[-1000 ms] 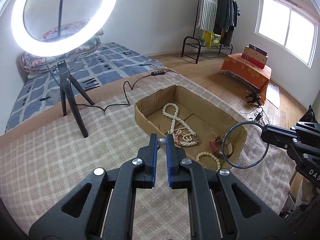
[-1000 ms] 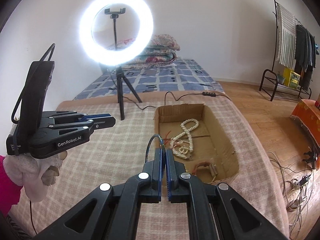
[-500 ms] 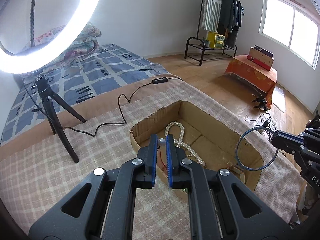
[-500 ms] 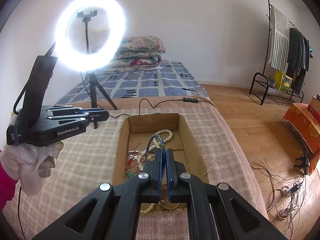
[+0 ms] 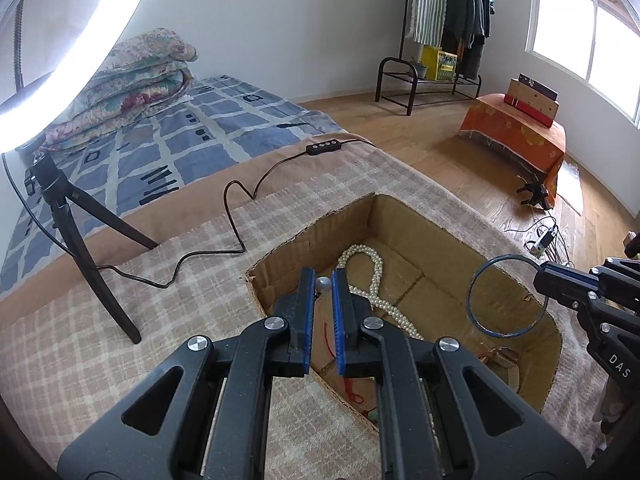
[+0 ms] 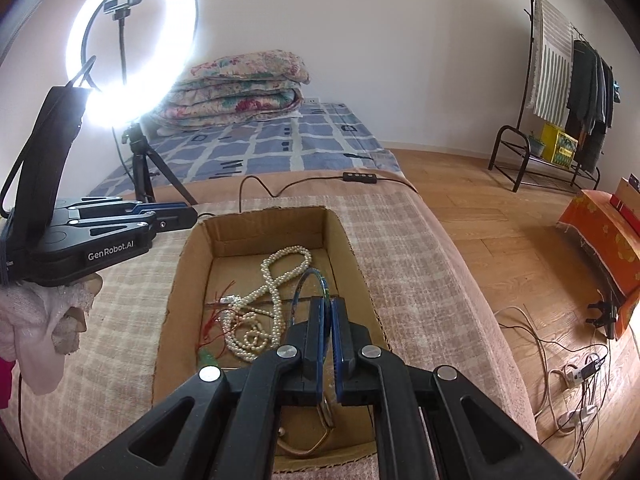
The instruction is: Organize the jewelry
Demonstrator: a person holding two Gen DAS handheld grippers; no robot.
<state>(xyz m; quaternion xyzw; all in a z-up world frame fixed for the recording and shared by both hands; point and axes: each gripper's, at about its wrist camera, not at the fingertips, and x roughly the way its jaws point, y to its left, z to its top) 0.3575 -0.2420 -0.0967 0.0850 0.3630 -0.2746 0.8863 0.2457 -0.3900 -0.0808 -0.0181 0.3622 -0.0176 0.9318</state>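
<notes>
The left tool [image 5: 323, 286] pinches a small silver bead [image 5: 323, 284]. The right tool [image 6: 327, 322] pinches a blue ring [image 6: 306, 292] over the box [image 6: 264, 222], mid-frame.

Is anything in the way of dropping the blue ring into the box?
Nothing visible blocks it. The right gripper holds the blue ring over the open cardboard box, which has no lid. The pearl necklace already lies on its floor.
</notes>
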